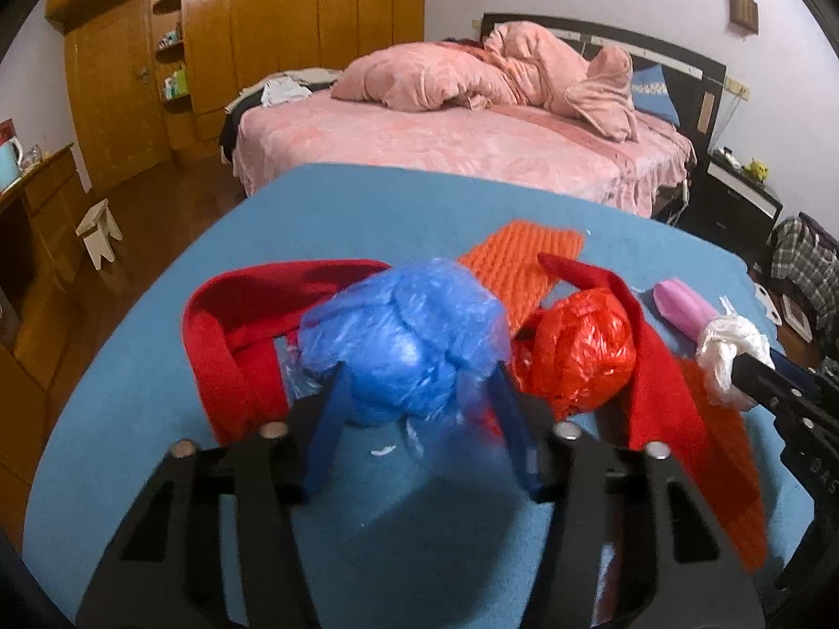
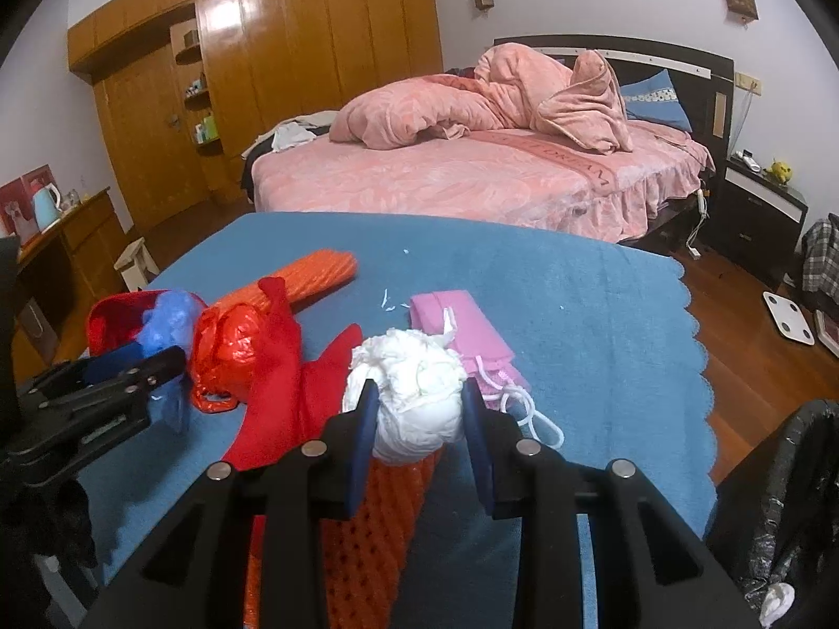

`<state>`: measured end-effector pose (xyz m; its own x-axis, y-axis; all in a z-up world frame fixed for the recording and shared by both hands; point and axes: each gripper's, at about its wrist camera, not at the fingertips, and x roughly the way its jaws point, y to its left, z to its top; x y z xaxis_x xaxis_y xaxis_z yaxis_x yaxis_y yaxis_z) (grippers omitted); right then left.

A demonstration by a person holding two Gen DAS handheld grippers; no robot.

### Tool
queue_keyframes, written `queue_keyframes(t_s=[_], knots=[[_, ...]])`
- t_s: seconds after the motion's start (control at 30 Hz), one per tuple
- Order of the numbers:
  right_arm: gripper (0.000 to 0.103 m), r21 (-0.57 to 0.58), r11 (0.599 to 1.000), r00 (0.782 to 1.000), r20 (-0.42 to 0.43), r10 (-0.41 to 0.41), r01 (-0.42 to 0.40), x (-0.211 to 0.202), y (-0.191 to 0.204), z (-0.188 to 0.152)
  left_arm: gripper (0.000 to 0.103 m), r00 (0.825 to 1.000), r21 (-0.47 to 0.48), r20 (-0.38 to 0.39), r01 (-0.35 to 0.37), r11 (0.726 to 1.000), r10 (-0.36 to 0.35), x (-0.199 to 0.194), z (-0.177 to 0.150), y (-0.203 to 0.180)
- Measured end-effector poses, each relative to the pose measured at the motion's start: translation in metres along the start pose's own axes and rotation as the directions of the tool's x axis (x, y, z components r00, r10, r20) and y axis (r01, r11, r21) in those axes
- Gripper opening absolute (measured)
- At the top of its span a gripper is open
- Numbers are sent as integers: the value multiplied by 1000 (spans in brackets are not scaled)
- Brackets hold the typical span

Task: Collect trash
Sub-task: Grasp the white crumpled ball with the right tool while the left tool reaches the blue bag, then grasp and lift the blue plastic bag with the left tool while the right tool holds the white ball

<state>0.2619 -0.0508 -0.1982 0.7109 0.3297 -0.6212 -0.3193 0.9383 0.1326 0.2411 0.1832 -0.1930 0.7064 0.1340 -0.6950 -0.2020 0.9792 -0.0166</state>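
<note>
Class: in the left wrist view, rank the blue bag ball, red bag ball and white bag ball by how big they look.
1. Blue bag ball, though it is nearest the camera.
2. Red bag ball.
3. White bag ball, partly hidden by the right gripper.

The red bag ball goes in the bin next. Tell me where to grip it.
Grip the crumpled red bag ball across its round middle, coming from above: the red cloth lies against its right side and the blue bag ball crowds its left.

A pink bed stands behind the blue counter; a wooden wardrobe left of the bed.
</note>
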Motion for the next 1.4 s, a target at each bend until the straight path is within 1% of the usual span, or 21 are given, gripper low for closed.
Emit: queue_keyframes(t_s=[0.03, 0.07, 0.13, 0.17, 0.27, 0.47, 0.57, 0.67, 0.7, 0.77, 0.8, 0.83, 0.87, 0.93, 1.0, 1.1, 1.17, 1.2, 1.23, 1.3, 1.4], knots=[[32, -1, 1000, 1000, -1, -1, 1, 0, 0, 0, 35, 1000, 3, -4, 4, 1000, -4, 2, 1, 0], [32, -2, 1000, 1000, -2, -2, 2, 0, 0, -1, 30, 1000, 5, -4, 5, 1000, -5, 2, 0, 0], [32, 0, 1000, 1000, 0, -2, 2, 0, 0, -1, 5, 1000, 2, 1, 6, 1000, -6, 1, 1, 1], [32, 0, 1000, 1000, 3, -1, 1, -1, 0, -1, 3, 1000, 0, 3, 11, 1000, -11, 1, 0, 1], [32, 3, 1000, 1000, 9, -2, 2, -3, -1, -2, 0, 999, 8, 36, 21, 1000, -22, -8, -2, 0], [32, 23, 1000, 999, 44, -10, 9, -21, -6, -3, 0, 993, 15, 101, 66, 998, -68, -37, -8, -10], [32, 27, 1000, 999, 51, -11, 9, -28, -10, -3, 0, 992, 39, 103, 73, 997, -77, -44, -13, -19], [32, 24, 1000, 999, 39, -15, 14, -26, -10, -3, 1, 995, 52, 85, 56, 997, -60, -40, -15, -22], [32, 24, 1000, 999, 35, -17, 16, -26, -10, -4, 3, 996, 43, 79, 48, 998, -51, -36, -13, -21], [32, 24, 1000, 999, 32, -20, 19, -25, -12, -5, 16, 996, 30, 76, 40, 999, -42, -31, -8, -18], [32, 23, 1000, 999, 32, -21, 21, -25, -12, -5, 33, 996, 22, 85, 30, 999, -32, -28, -3, -15], [32, 22, 1000, 999, 29, -23, 22, -23, -13, -4, 44, 995, 18, 93, 24, 1000, -26, -28, -1, -14], [32, 21, 1000, 999, 28, -23, 22, -21, -13, -3, 47, 995, 14, 101, 20, 1000, -21, -24, 4, -12], [32, 19, 1000, 999, 25, -24, 24, -18, -14, -2, 57, 995, 11, 102, 11, 1000, -13, -19, 11, -10], [32, 17, 1000, 999, 22, -25, 25, -14, -15, -1, 65, 996, -10, 94, 2, 1000, -1, -9, 19, -5], [32, 9, 1000, 999, 21, -26, 26, -10, -14, 0, 71, 998, -32, 64, 9, 999, -7, 6, 24, 0], [32, 6, 1000, 1000, 16, -26, 26, -7, -14, -1, 72, 999, -31, 38, 25, 999, -24, 13, 21, 1], [32, 7, 1000, 1000, 13, -25, 25, -6, -14, -1, 71, 999, -24, 16, 40, 999, -40, 19, 20, -1], [32, 7, 1000, 1000, 11, -25, 25, -5, -14, -1, 65, 999, -21, 8, 44, 999, -44, 21, 20, -1], [32, 6, 1000, 1000, 6, -23, 23, -3, -14, -2, 49, 999, -23, 2, 53, 998, -52, 23, 19, 0], [32, 4, 1000, 1000, 6, -24, 24, -2, -12, -2, 28, 998, -33, 21, 53, 998, -53, 20, 19, 4]])
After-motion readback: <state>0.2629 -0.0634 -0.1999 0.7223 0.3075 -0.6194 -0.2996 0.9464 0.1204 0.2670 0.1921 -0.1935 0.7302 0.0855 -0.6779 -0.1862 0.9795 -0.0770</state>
